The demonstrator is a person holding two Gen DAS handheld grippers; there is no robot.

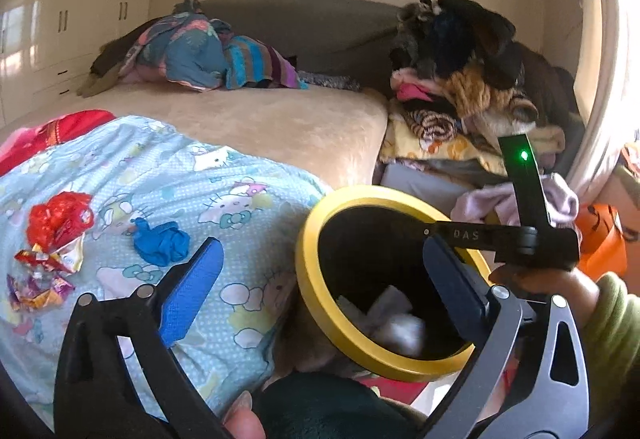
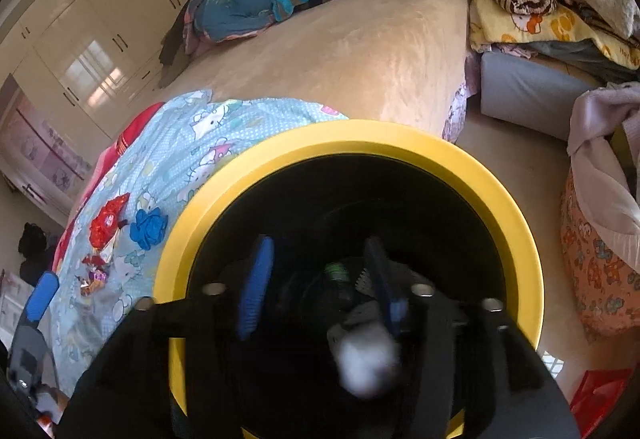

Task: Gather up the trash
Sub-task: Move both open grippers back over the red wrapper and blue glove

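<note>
The right tool [image 2: 320, 291] hangs over the mouth of the yellow-rimmed bin [image 2: 400, 143], its blue pads apart with nothing pressed between them. A pale crumpled wad [image 2: 366, 363] shows blurred just below the pads, inside the bin's dark well (whether it is falling or already lying on the bottom I cannot tell). The left tool [image 1: 320, 287] is spread wide and empty, one pad over the bedspread, the other over the bin's mouth.

The step in hand looks like dropping a piece into the bin. To do it well, keep the right tool centred over the opening, pads parted until the wad is clearly free, then lift straight out so nothing catches the rim.

In the bin: pale crumpled paper or tissue [image 1: 394, 319], a few pieces by the left view, and something dark with a green cap-like top [image 2: 336, 273] that I cannot make out.

The remaining trash lies on the patterned bedspread [image 1: 224, 199], left of the bin: a red crinkled wrapper [image 1: 60, 217], a blue crumpled piece [image 1: 162, 243] just beside it, and small shiny sweet wrappers [image 1: 40, 287] nearer the bed's edge. The left tool, already wide, is near the blue piece, which seems the easiest next pick.
</note>
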